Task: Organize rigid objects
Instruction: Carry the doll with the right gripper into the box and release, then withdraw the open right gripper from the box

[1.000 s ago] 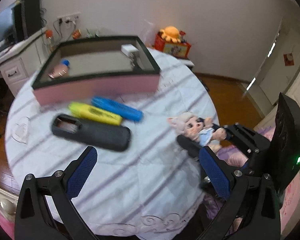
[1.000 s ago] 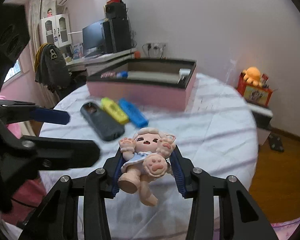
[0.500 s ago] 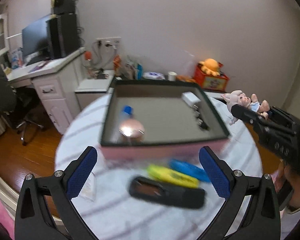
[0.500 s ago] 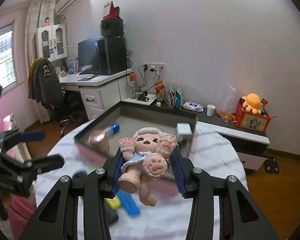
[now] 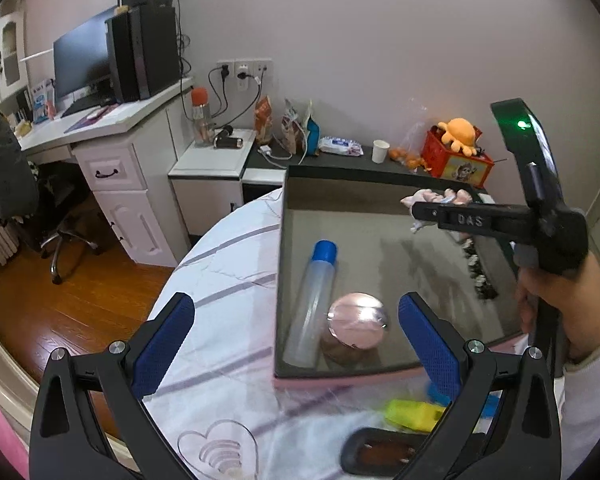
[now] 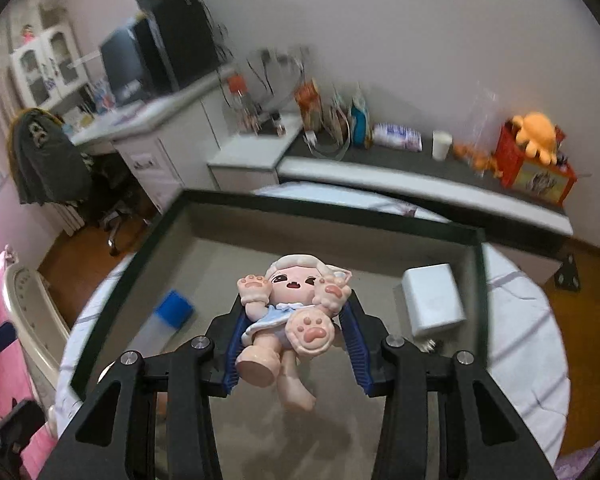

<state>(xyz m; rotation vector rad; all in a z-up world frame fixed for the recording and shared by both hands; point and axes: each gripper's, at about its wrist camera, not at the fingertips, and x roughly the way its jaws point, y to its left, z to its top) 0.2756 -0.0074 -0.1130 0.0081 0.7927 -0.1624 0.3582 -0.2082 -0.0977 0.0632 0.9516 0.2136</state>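
Observation:
My right gripper (image 6: 294,344) is shut on a small doll (image 6: 290,320) with cream hair, a blue dress and pink paw feet. It hangs above the grey floor of the pink box (image 6: 332,432), inside its dark rim. In the left wrist view the same doll (image 5: 436,197) shows past the right gripper's black finger over the far right of the box (image 5: 292,216). Inside the box lie a clear bottle with a blue cap (image 5: 314,300), a round pink lid (image 5: 358,320) and a white block (image 6: 432,298). My left gripper (image 5: 296,334) stands open and empty above the box's near left corner.
The box sits on a round table with a striped white cloth (image 5: 220,280). In front of it lie a yellow marker (image 5: 414,414), a blue marker (image 5: 488,402) and a black case (image 5: 380,454). A white desk (image 5: 116,160) and a low shelf (image 6: 420,168) stand behind the table. A hand (image 5: 556,300) holds the right gripper.
Both grippers have swept toward the box. The right one carried the doll from beside the table's edge to above the box's inside. The left gripper now looks down at the box's near left corner.

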